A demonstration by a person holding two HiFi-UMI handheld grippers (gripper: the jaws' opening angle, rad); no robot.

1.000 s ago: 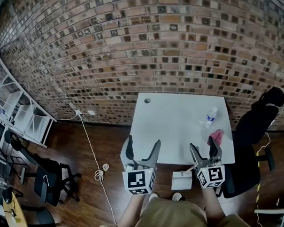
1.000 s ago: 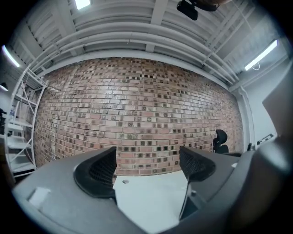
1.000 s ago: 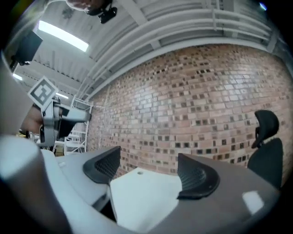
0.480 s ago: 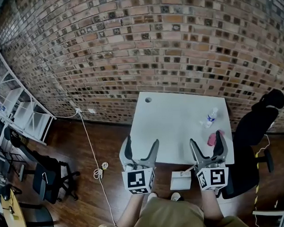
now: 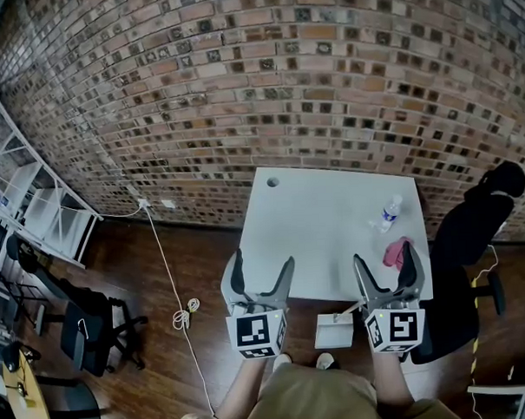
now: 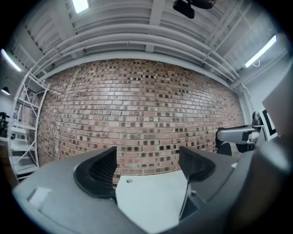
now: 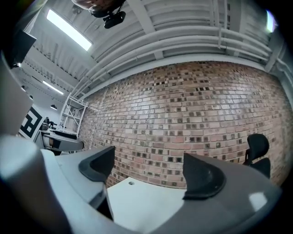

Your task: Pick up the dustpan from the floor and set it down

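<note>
Looking down through the head view, I see a brick wall (image 5: pixel 266 91) ahead of both pairs of jaws and a dark wooden floor (image 5: pixel 161 278) far beneath them. A white table (image 5: pixel 324 236) stands in front of the jaws, with its near edge roughly under their tips. A black chair (image 5: pixel 472 238) sits beyond the outer jaw of my right gripper.

My left gripper (image 5: pixel 264 261) points level at the wall. Its jaws are apart and hold nothing; only the table top shows through the gap. My right gripper (image 5: pixel 384 255) points the same way. Its jaws have just been opening, now stand wide, and are empty too.

The dustpan (image 5: pixel 334 334) lies flat on the floor, below the jaws and back behind their tips, in the gap between the two grippers. Its handle (image 5: pixel 347 313) slants from the pan toward the right gripper's inner jaw, so the long axis runs toward that side. I judge the right gripper to be the nearer one. Neither gripper view shows the pan.

This scene fits a pan waiting to be lifted or one already set down.

The table edge overhangs just ahead of the pan, and the chair crowds the right. The floor beyond the left gripper's outer jaw offers more room. A pink cloth (image 5: pixel 393 253) and a bottle (image 5: pixel 388 214) rest on the table ahead of the right jaws.
</note>
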